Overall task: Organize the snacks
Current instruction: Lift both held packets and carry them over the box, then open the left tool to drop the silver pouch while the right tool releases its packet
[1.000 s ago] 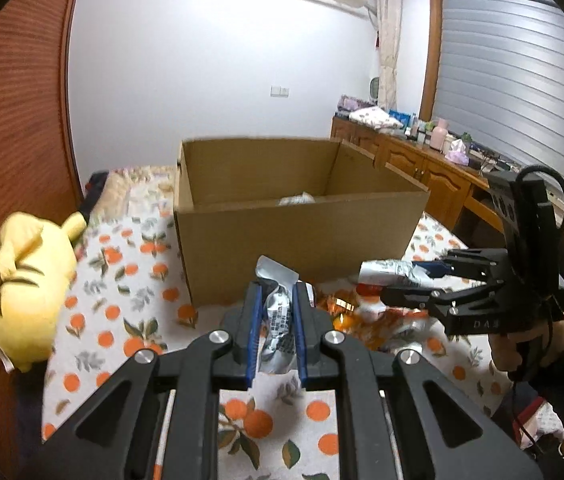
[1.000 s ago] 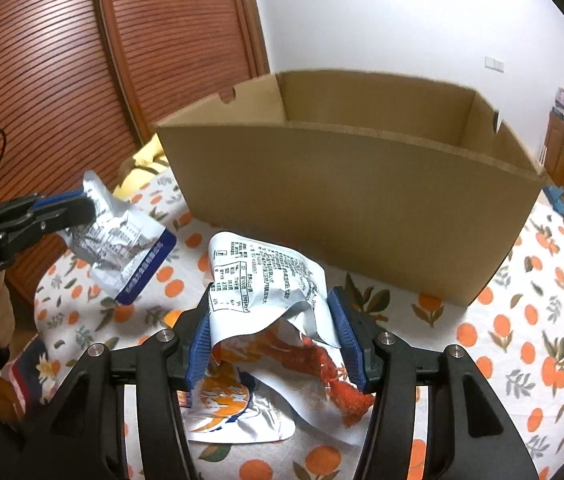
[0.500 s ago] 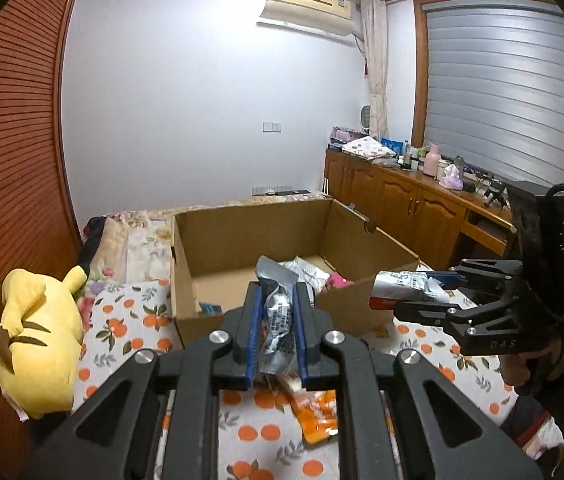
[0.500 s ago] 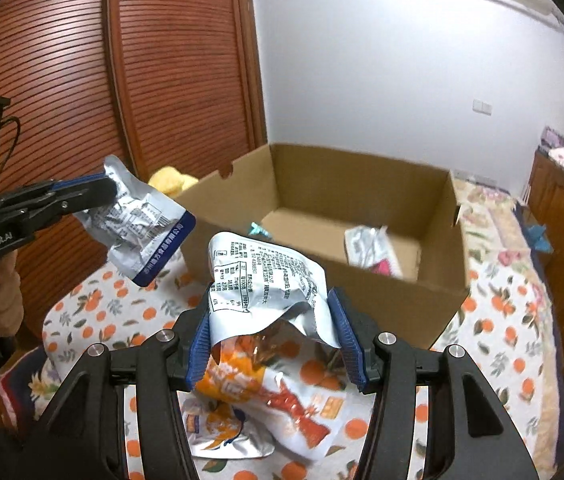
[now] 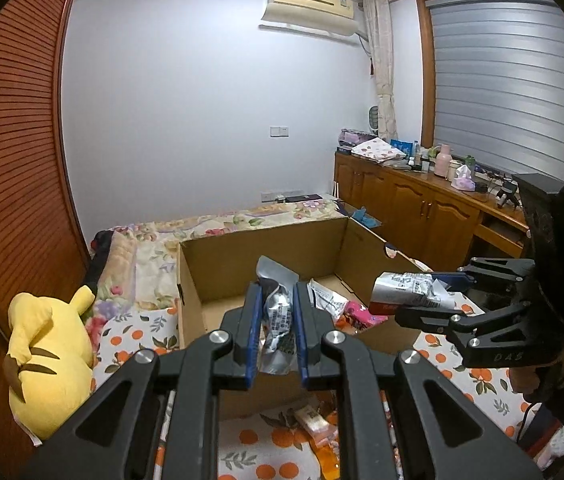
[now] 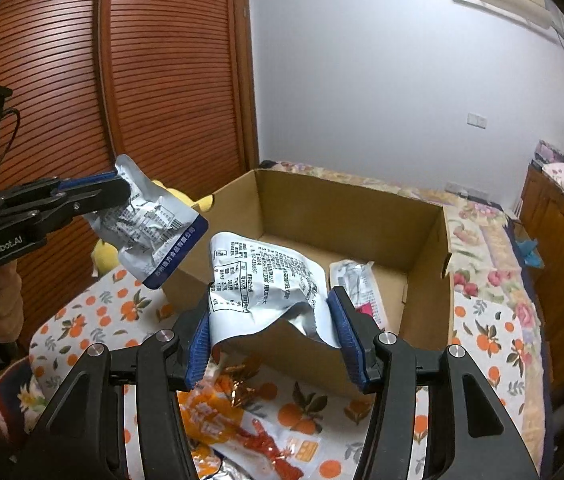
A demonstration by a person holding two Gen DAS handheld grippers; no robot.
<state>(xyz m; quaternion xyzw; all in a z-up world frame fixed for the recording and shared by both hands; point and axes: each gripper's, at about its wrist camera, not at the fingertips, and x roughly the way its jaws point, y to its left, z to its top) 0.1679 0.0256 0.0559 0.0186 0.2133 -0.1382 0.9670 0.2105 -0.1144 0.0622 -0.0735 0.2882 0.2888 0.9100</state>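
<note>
My left gripper [image 5: 275, 300] is shut on a silver snack pouch with a blue edge [image 5: 277, 320], held above the near wall of an open cardboard box [image 5: 241, 248]. The same pouch [image 6: 153, 220] shows at the left of the right wrist view, pinched by the left gripper [image 6: 121, 188]. My right gripper [image 6: 271, 312] is shut on a crumpled white snack bag with printed text [image 6: 265, 276], over the box's [image 6: 426, 280] near side. From the left wrist view that bag [image 5: 406, 290] and the right gripper [image 5: 448, 294] hang to the right. A few packets [image 5: 334, 304] lie inside the box.
The box sits on a bed with an orange-print sheet [image 6: 494, 340]. Orange and red snack packets [image 6: 249, 428] lie on the sheet below my right gripper. A yellow plush toy [image 5: 45, 352] rests at the left. Wooden cabinets [image 5: 414, 208] line the right wall; a slatted wardrobe [image 6: 141, 80] stands left.
Both grippers have risen with their packets, from level with the box's front wall to above its rim, so the inside of the box now shows.
</note>
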